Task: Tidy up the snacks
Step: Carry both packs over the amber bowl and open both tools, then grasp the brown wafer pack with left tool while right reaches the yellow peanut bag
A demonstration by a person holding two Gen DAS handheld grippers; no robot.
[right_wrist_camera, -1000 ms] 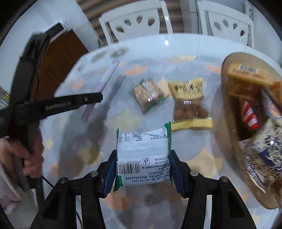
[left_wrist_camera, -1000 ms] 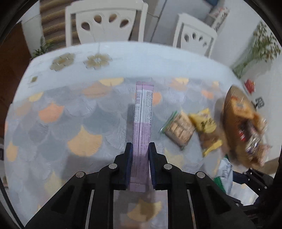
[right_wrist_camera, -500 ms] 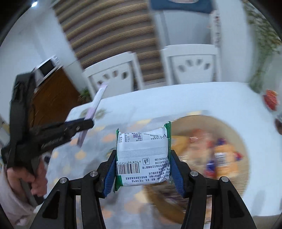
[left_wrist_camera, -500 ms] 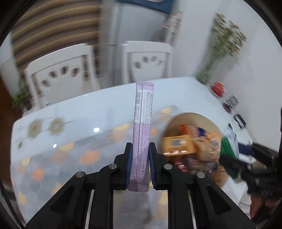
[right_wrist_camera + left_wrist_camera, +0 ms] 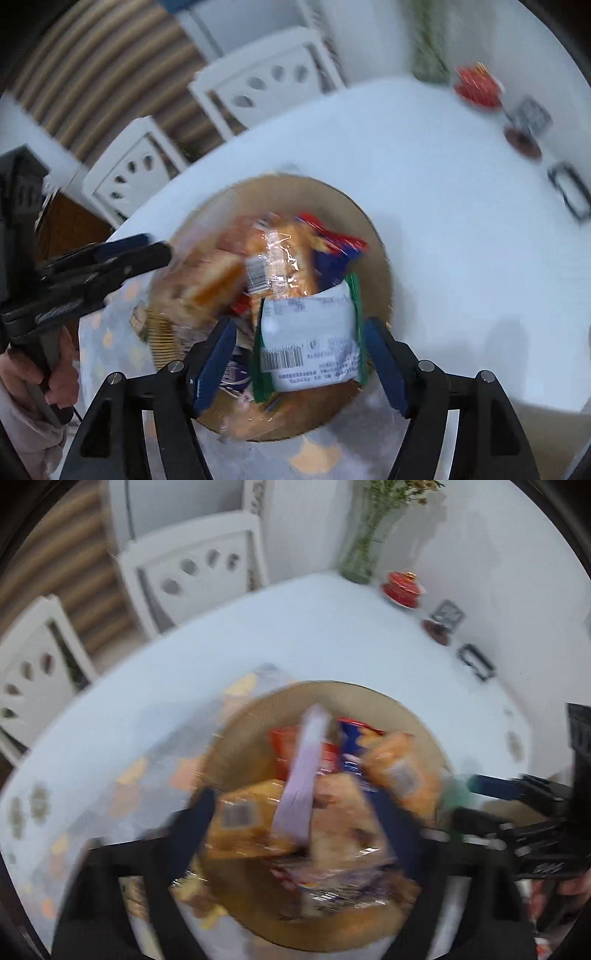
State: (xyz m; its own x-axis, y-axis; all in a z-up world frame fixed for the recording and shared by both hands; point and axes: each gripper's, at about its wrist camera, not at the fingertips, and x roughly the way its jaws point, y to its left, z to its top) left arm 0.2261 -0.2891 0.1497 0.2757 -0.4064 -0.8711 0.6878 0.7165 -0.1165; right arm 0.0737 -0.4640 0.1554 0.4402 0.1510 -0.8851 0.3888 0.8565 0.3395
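Both grippers hover over a round woven basket (image 5: 240, 731) holding several snack packets. My left gripper (image 5: 295, 834) is open, its blue pads spread wide; the long purple stick pack (image 5: 304, 775) lies free between them, over the snacks. My right gripper (image 5: 301, 363) is open too; the white and green packet (image 5: 310, 339) sits between its pads, apart from both, on the basket's (image 5: 207, 206) near side. An orange box (image 5: 247, 816) and an orange bag (image 5: 399, 771) lie in the basket. Both views are blurred.
The basket rests on a white round table (image 5: 332, 627) with a patterned mat (image 5: 140, 782). A vase (image 5: 360, 554), a red cup (image 5: 402, 585) and small items stand at the far edge. White chairs (image 5: 195, 565) stand behind. Two snack packets (image 5: 192, 893) lie left of the basket.
Both grippers swung from the mat to over the basket and tilted down. Both opened: the purple stick pack and the white and green packet left the pads and dropped into the basket.
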